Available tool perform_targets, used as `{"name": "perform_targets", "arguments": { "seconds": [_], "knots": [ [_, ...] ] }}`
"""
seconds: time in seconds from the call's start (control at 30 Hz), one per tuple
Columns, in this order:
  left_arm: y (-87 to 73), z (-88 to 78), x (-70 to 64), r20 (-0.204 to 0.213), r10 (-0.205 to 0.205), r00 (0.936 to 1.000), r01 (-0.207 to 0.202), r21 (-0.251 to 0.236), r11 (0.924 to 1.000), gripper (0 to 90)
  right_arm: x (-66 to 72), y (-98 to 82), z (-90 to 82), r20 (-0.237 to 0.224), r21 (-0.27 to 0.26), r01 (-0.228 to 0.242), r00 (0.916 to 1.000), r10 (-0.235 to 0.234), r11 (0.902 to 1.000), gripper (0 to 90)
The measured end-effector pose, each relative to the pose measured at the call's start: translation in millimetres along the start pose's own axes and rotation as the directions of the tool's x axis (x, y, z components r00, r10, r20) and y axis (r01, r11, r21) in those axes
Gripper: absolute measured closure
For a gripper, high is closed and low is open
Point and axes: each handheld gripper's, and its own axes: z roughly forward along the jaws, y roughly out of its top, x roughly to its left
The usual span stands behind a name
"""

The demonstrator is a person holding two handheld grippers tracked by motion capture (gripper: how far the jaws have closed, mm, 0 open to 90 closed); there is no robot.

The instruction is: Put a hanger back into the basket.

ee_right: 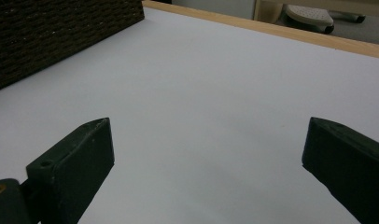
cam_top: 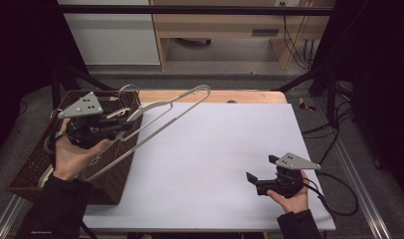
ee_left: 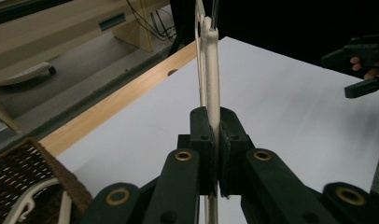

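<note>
A: What does the high view add?
B: The whole white hanger (cam_top: pixel 155 122), lifted over the wicker basket (cam_top: pixel 36 172) at nine o'clock, tip toward twelve.
A: And the left gripper (ee_left: pixel 214 135)?
B: Its own view shows it clamped tight on the hanger's bar.
A: The right gripper (cam_top: pixel 263 172)?
B: At four o'clock, jaws spread wide, empty, above the white table (ee_right: pixel 215 93). No writing legible.

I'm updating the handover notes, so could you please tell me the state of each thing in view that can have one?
Left gripper: shut on the hanger.
Hanger: held off the table, slanting out over the basket's edge.
Right gripper: open, nothing between its jaws, above the white sheet.
Basket: on the table's left side, another hanger lying inside.
White sheet: flat on the table.
</note>
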Motion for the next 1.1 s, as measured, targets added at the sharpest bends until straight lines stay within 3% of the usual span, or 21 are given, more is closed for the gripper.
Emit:
{"name": "perform_targets", "arguments": {
  "seconds": [0.53, 0.8, 1.1],
  "knots": [
    [-32.5, -23.5, 64.5, -0.095, -0.053, 0.994, 0.057, 0.034, 0.9978, 86.3, -1.0, -1.2, 1.6, -0.003, 0.008, -0.002, 1.0, 0.002, 1.0, 2.6],
    [-55.7, -43.6, 96.2, -0.142, -0.109, 0.9838, 0.114, 0.029, 0.993, 86.3, -0.8, -1.3, 2.5, -0.003, 0.011, -0.003, 1.0, 0.003, 0.9999, 2.6],
    [-81.0, -59.2, 121.5, -0.183, -0.172, 0.9679, 0.181, 0.032, 0.9829, 86.2, -0.2, -1.5, 3.3, -0.002, 0.015, -0.008, 1.0, 0.008, 0.9999, 2.6]
  ]
}}
